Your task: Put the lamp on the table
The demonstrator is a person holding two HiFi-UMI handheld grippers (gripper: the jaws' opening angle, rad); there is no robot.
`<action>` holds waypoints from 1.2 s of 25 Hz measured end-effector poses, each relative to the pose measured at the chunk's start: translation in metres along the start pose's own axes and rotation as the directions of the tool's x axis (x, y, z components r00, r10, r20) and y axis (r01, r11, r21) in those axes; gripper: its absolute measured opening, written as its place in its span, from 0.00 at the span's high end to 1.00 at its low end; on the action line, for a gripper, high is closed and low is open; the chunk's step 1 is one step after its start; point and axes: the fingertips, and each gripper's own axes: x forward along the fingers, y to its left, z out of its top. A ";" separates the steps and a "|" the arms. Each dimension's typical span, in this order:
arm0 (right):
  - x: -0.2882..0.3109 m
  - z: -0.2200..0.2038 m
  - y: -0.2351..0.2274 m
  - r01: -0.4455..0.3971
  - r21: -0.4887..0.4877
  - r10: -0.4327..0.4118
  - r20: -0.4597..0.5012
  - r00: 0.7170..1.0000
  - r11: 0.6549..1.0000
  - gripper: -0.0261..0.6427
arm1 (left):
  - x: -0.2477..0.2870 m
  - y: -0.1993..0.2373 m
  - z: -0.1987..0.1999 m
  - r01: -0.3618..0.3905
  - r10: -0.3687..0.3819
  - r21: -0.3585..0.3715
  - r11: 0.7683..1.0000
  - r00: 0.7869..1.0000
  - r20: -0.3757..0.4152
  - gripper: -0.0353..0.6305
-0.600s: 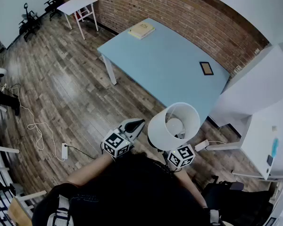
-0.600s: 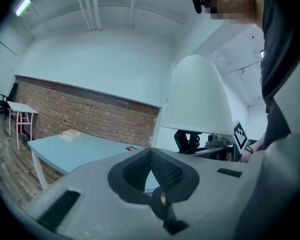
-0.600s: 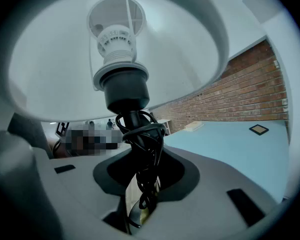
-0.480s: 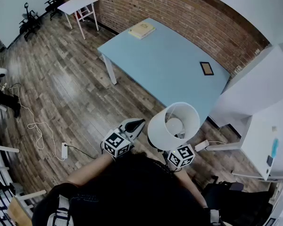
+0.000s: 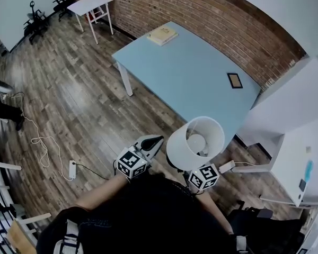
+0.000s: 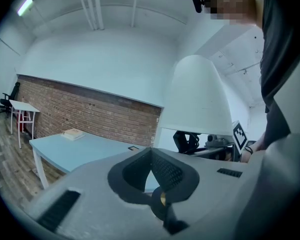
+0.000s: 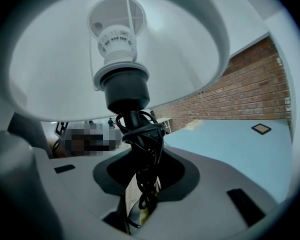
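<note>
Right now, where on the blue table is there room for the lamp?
The whole middle of the table is bare, between the book at the far corner and the small dark frame by the brick wall. The near edge, closest to the lamp, is free too. Only those two spots are taken.
</note>
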 end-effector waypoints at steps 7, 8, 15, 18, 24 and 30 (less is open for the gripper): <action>0.032 0.007 -0.008 0.019 0.009 -0.019 0.001 1.000 1.000 0.80 | 0.003 0.032 0.007 0.011 -0.011 -0.001 1.000 1.000 0.005 0.93; 0.039 0.009 -0.008 0.022 0.008 -0.022 0.000 1.000 1.000 0.80 | 0.003 0.039 0.008 0.014 -0.014 0.001 1.000 1.000 0.006 0.93; 0.108 0.035 -0.009 0.030 0.001 -0.030 0.007 1.000 1.000 0.80 | 0.009 0.106 0.037 0.044 -0.044 0.014 0.999 0.999 0.023 0.93; 0.138 0.045 -0.007 0.034 0.001 -0.034 0.016 0.999 0.999 0.80 | 0.009 0.133 0.048 0.063 -0.064 0.027 0.998 0.998 0.023 0.93; 0.188 0.058 0.000 0.042 0.012 -0.042 0.023 0.999 0.999 0.80 | -0.004 0.181 0.060 0.075 -0.076 0.029 0.997 0.997 0.018 0.93; 0.229 0.064 0.011 0.035 0.014 -0.036 0.022 0.999 0.999 0.80 | -0.023 0.222 0.067 0.054 -0.055 0.027 0.998 0.998 0.018 0.93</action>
